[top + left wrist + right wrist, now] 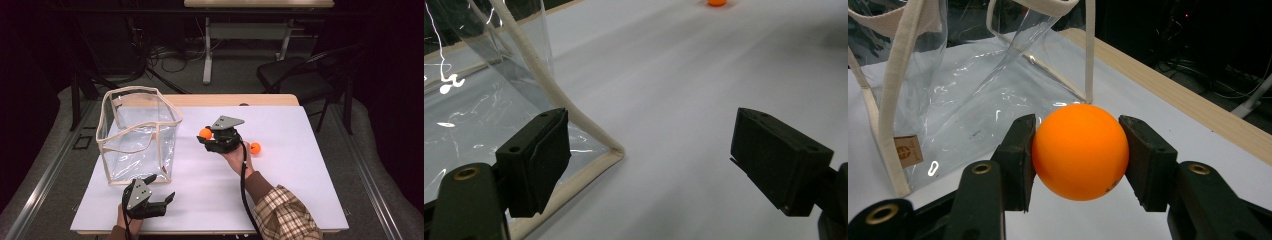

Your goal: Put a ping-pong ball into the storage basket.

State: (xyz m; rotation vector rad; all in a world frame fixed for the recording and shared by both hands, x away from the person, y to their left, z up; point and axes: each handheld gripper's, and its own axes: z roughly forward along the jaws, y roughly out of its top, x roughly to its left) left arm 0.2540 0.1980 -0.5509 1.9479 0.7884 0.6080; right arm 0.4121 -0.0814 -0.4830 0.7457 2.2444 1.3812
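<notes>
Right now your right gripper (1079, 150) pinches one orange ball (1079, 151) between its two pads, one on each side, and the right gripper view shows this up close; in the high view the same ball (205, 133) sits at the gripper's tip, just right of the clear bag (137, 135) and above the white table (280, 200). A second ball (255, 148) lies on the table just right of your right hand (234, 159), so you have two balls in all; the left gripper view catches that loose one (717, 2) at its top edge, far across the sheet.

Your left gripper (649, 160) is spread wide and holds nothing. Its own view puts one pad against the bag's cream-trimmed bottom corner (614, 150), though you cannot tell whether it touches; the other pad hangs over bare table. From the high view that gripper (160, 192) sits near the table's front edge, just in front of the bag.

There is one bag, upright and open at the top, with cream trim along every edge. The right gripper view shows a small tan tag (908, 151) with a round red mark low on the bag's side; its writing is too small to read
</notes>
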